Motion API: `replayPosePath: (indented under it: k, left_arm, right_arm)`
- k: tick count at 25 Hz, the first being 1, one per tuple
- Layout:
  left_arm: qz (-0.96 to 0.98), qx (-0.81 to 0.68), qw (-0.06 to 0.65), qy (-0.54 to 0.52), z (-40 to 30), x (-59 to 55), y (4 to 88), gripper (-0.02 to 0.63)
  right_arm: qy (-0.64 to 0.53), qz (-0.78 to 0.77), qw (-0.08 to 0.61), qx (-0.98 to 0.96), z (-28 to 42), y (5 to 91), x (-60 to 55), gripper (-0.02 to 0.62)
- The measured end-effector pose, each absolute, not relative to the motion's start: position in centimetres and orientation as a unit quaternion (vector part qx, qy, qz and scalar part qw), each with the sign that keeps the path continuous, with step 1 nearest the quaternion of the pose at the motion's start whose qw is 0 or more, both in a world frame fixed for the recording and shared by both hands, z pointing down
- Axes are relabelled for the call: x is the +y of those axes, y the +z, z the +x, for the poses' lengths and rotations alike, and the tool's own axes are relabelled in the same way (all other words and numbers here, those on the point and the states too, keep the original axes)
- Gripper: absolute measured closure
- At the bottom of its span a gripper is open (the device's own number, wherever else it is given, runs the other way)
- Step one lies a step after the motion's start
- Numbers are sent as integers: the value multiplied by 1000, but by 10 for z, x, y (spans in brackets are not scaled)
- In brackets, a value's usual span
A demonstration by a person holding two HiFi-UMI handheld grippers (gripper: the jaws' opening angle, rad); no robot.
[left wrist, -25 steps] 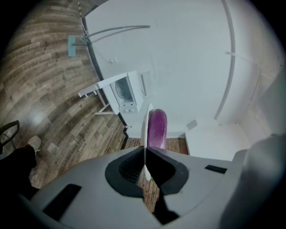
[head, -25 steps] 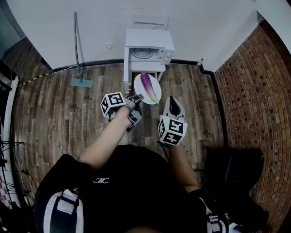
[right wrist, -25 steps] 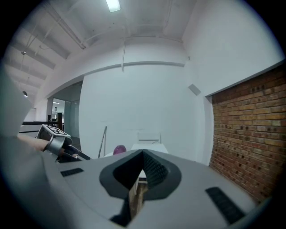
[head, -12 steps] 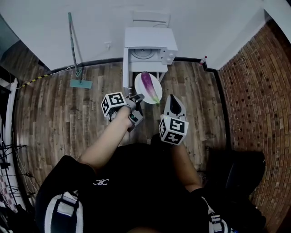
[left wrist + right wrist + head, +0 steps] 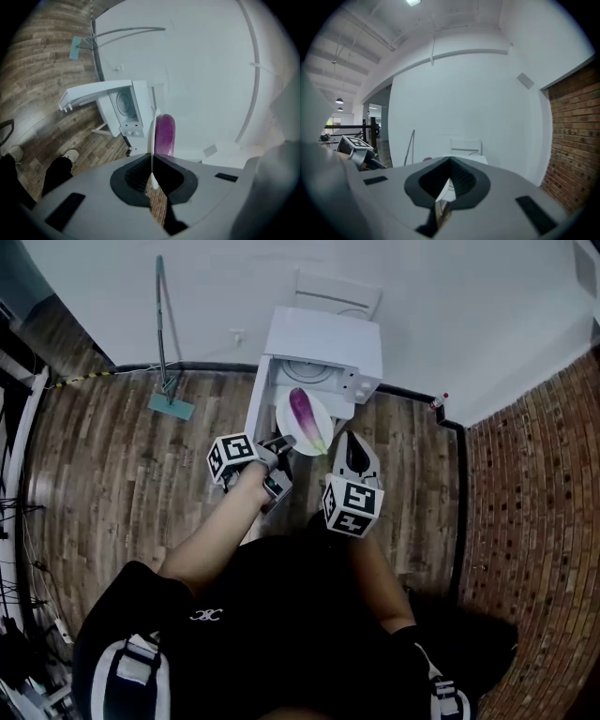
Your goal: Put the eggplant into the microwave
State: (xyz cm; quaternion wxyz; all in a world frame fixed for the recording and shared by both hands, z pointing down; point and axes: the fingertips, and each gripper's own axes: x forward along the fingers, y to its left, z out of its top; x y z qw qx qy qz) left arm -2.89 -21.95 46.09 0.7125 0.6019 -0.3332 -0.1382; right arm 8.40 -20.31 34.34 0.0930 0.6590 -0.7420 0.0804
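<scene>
The eggplant (image 5: 306, 417) is seen lying on a white plate (image 5: 287, 418), held just in front of the open microwave (image 5: 323, 338). The plate's rim is clamped by the left gripper (image 5: 284, 441) on one side. It is pinched by the right gripper (image 5: 345, 439) on the other.

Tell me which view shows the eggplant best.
Head view: the whole eggplant lies on the white plate. Left gripper view shows only its end beyond the plate's edge-on rim; right gripper view, just a purple speck.

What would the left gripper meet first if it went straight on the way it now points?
Probably the open microwave: the left gripper, jaws shut on the plate bearing the eggplant, points toward its front; depth is unclear.
</scene>
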Motion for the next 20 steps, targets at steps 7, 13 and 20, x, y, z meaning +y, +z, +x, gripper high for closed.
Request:
replayPosePath:
  k: [7, 13, 20]
  left_arm:
    - [561, -383, 706, -203, 25, -294, 492, 591]
    - [537, -418, 692, -243, 49, -327, 517, 591]
    - [504, -453, 691, -252, 45, -354, 576, 591]
  right_arm:
    - [94, 581, 131, -798, 137, 367, -316, 589]
    - [80, 520, 132, -840, 148, 379, -377, 589]
    - [85, 459, 113, -877, 131, 426, -393, 589]
